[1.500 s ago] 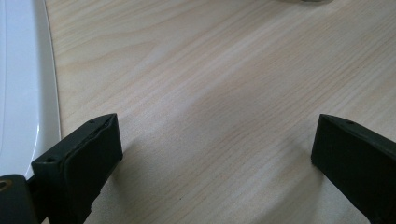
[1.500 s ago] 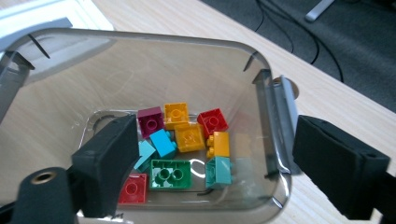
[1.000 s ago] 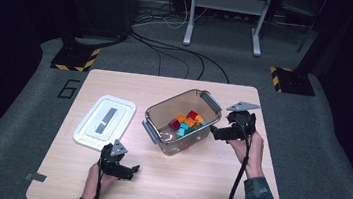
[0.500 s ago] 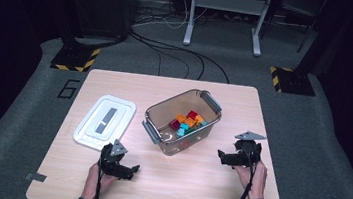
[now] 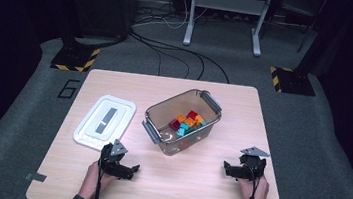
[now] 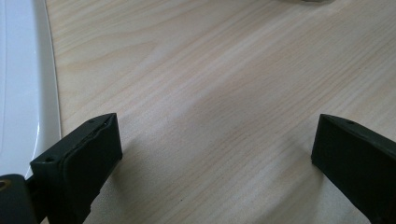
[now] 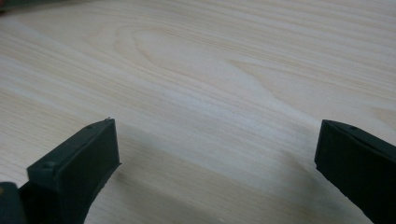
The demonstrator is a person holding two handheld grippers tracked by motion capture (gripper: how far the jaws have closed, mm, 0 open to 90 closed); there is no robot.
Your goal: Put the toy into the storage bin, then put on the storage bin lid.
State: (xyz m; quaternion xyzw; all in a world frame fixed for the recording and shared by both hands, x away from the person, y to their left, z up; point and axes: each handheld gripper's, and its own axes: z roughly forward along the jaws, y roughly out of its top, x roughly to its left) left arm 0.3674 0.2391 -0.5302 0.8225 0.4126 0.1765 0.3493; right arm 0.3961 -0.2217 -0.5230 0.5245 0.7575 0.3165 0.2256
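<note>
Clear plastic bin (image 5: 162, 115) of coloured blocks (image 5: 187, 122) is sitting mid-desk; left gripper (image 5: 128, 169) and right gripper (image 5: 227, 168) are resting near the front edge, both spread wide, gripping nothing.

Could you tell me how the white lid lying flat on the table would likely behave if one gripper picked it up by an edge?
The white lid looks thin and flat, so probably light and slightly flexible. Its smooth plastic may slip between the fingers.

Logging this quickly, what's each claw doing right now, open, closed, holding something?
Left claw: open, empty, low over bare table.
Right claw: open, empty.
</note>
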